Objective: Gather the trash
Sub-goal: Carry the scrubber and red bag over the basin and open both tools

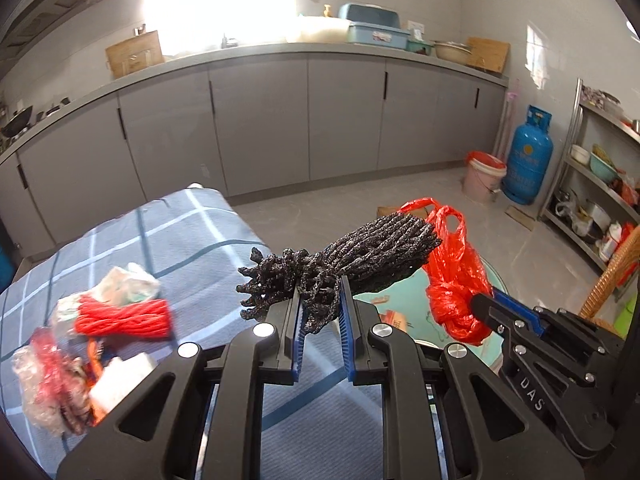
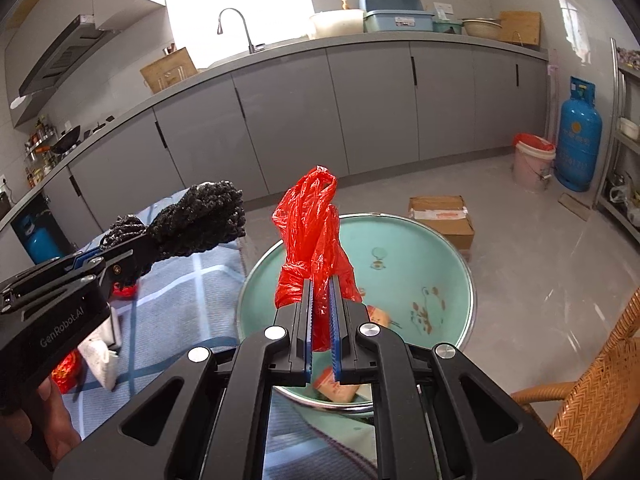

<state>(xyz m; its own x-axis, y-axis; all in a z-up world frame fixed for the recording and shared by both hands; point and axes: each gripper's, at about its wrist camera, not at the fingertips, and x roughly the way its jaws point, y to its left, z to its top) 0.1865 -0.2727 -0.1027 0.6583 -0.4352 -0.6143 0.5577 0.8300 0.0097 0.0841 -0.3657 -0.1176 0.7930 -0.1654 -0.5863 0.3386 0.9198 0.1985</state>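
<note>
Left gripper (image 1: 320, 312) fingers pinch a black mesh bundle (image 1: 360, 256); right gripper (image 2: 320, 312) fingers pinch a red bag (image 2: 312, 232) above the basin (image 2: 400, 248).

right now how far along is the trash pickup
Partly done. A packet already lies in the green basin. In hand: the left gripper clamps a black net bundle, the right gripper a red plastic bag, both held up. Left: a red net bundle and wrappers on the plaid cloth.
</note>
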